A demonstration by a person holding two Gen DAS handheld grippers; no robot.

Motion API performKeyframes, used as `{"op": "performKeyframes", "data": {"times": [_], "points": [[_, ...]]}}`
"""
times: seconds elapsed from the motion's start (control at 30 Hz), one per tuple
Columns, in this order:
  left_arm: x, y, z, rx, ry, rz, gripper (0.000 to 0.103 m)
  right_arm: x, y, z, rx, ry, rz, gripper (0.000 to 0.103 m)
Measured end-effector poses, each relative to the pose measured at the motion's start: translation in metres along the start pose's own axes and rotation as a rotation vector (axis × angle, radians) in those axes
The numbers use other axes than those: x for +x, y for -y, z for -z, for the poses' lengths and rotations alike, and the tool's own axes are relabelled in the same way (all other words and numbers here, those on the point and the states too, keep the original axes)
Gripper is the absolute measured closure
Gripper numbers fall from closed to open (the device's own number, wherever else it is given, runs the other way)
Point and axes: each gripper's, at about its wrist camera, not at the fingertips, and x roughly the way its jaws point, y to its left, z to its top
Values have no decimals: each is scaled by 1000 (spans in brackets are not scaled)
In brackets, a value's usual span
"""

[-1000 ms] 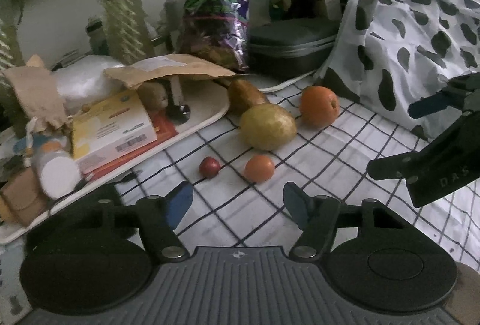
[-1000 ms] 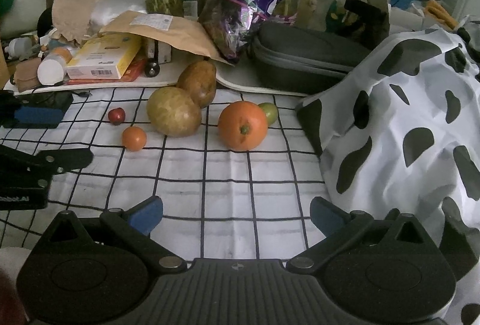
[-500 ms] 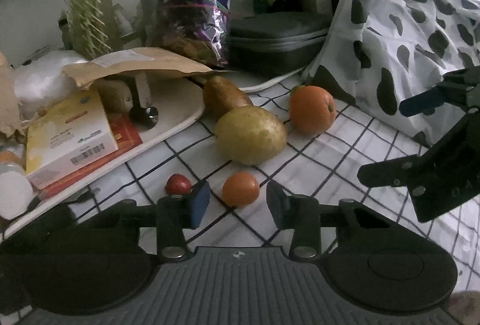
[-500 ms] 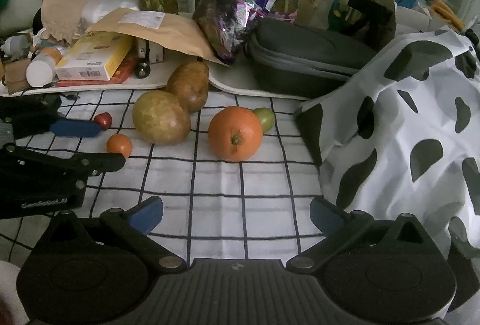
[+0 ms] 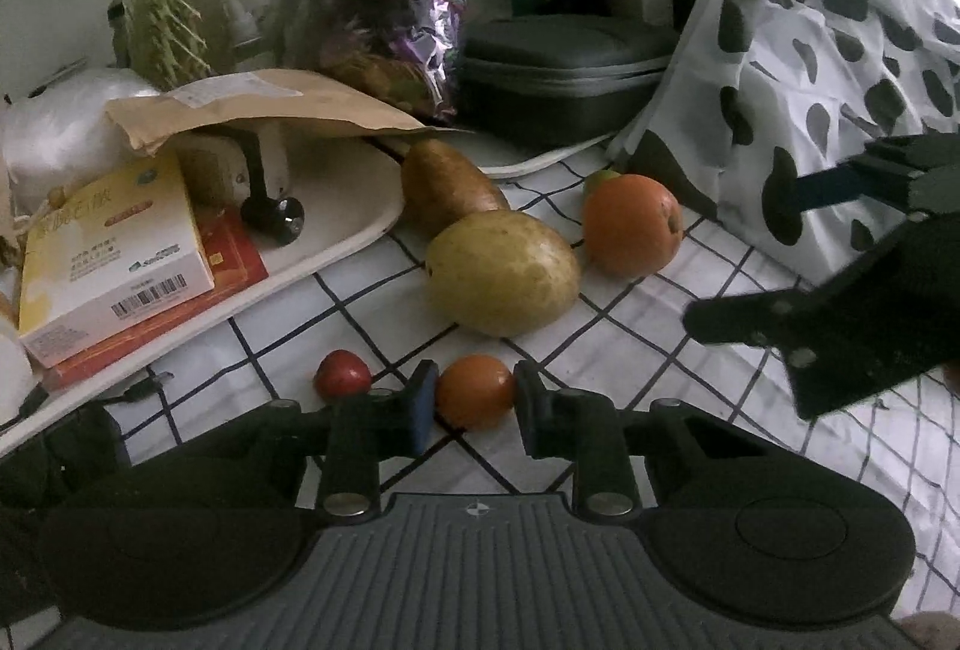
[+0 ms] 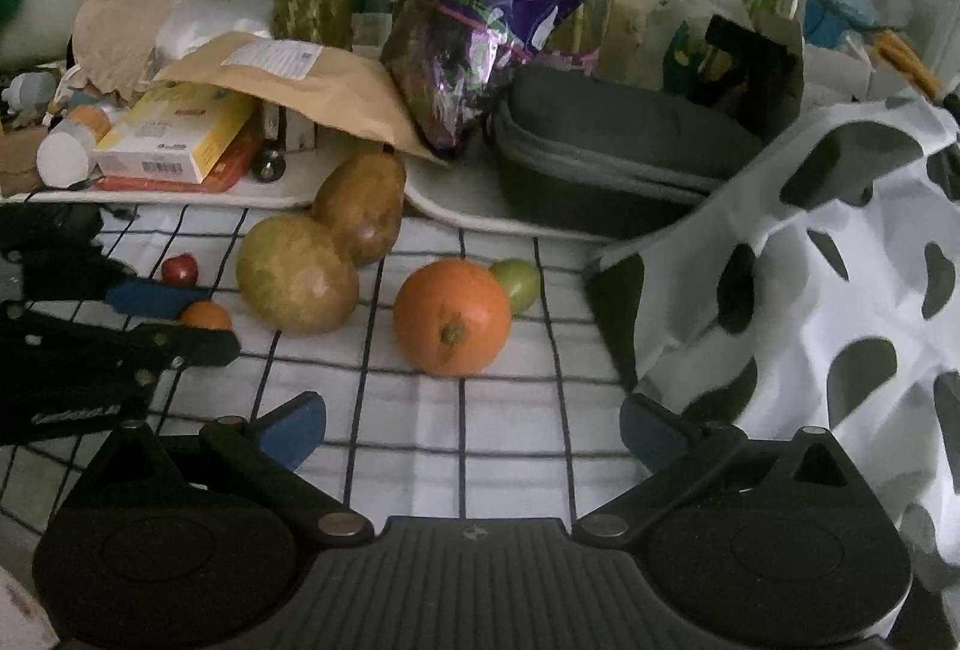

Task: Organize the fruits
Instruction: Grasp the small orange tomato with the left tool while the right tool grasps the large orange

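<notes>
My left gripper (image 5: 474, 401) sits low over the checked cloth (image 5: 630, 338), and its jaws have just been closing; they now clamp a small orange fruit (image 5: 475, 391), one blue pad (image 5: 425, 401) tight against its left side and the dark pad on its right. In the right wrist view I see the same fruit (image 6: 206, 315) pinched between those fingers at the left edge. Just left of it lies a small red fruit (image 5: 342, 373), apart from the fingers.

My right gripper (image 6: 471, 425) hangs above bare cloth with its jaws spread wide and nothing between them.

Beyond the held fruit rests a yellow-green pear (image 5: 503, 281), and touching it from behind is a brown pear (image 5: 447, 194) that reaches the edge of a white tray (image 5: 348, 224). To the right of the pears stands an orange (image 6: 451, 315), with a green fruit (image 6: 517, 282) tucked against its far side.

Farther back, the tray carries a yellow box (image 5: 111, 254) under a brown envelope (image 5: 264, 107). A purple bag (image 6: 504, 20) and a dark case (image 6: 612, 152) stand behind, and a spotted cloth (image 6: 840, 260) is heaped on the right.
</notes>
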Motion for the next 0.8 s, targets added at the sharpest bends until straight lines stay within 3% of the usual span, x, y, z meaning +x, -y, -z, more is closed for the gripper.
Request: {"op": "performKeyframes", "data": {"times": [0.2,0.3,0.4,0.53,0.8], "points": [[-5,-3,-5,-7,20,-6,77,9,-1,-4,-3,77,-17,1],[-9,-3,-7,-4,30,-8,77,18,-2,-6,-11,86,-17,14],[-11,-4,-8,-3,36,-6,77,28,-5,-6,-25,80,-10,21],[-12,-5,-9,-6,40,-1,77,35,-9,-7,-46,92,-13,49],[-18,-5,-10,-1,40,-12,77,27,-6,-9,-27,83,-46,49]]}}
